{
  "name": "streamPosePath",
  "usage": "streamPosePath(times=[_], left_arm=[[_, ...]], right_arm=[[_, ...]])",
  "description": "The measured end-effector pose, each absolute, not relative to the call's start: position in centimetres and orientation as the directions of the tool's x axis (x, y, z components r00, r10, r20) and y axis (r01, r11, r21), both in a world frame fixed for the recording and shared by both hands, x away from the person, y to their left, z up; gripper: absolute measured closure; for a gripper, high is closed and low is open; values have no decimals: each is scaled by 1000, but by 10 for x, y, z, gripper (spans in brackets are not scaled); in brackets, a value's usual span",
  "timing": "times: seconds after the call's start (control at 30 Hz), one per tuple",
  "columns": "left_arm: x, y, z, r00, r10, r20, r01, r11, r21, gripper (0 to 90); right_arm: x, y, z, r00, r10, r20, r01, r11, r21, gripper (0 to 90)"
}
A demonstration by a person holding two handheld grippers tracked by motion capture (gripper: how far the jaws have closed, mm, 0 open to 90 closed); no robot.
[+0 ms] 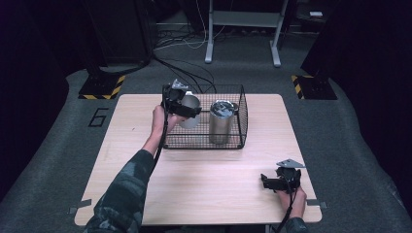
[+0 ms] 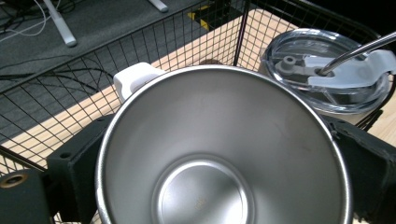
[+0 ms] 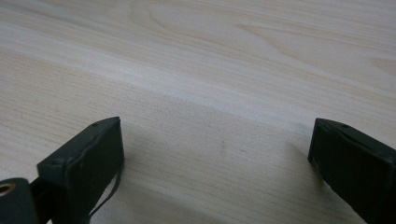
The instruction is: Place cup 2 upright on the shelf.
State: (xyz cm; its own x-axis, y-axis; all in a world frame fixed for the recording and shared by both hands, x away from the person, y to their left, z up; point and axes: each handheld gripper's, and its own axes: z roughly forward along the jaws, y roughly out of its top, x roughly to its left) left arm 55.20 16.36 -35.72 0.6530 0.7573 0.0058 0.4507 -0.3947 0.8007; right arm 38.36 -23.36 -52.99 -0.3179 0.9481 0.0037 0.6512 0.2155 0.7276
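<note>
Your wire basket (image 1: 228,141) sits on the tabletop (image 1: 204,179) toward twelve o'clock, a little left of centre. Inside it, the lidded tumbler (image 1: 222,121) stands at the basket's three o'clock side. Your left tool (image 1: 187,108) holds the open cup (image 1: 190,112) at the basket's nine o'clock side, the cup just beside the tumbler. Your right tool (image 1: 268,181) rests on the tabletop near the five o'clock corner, well apart from the basket.

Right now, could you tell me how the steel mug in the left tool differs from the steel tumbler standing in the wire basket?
The steel mug is open-topped and empty; the steel tumbler wears a clear lid with a metal straw. The mug is held by the left tool at the basket's left end; the tumbler stands free, upright. The mug looks shorter. Both are bare steel.
</note>
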Motion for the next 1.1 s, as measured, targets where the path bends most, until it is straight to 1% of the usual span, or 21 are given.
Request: streamPosePath(times=[0.37,0.73,1.1], left_arm=[[559,159,-371,652,758,0,470,-403,785,61],[570,158,-385,656,754,-12,507,-429,748,61],[575,157,-395,667,745,-2,526,-468,710,60]], right_arm=[[383,-234,-530,-319,948,2,649,217,729,32],[384,-234,-530,-319,948,2,649,217,729,33],[384,-234,-530,-320,947,1,648,218,729,33]])
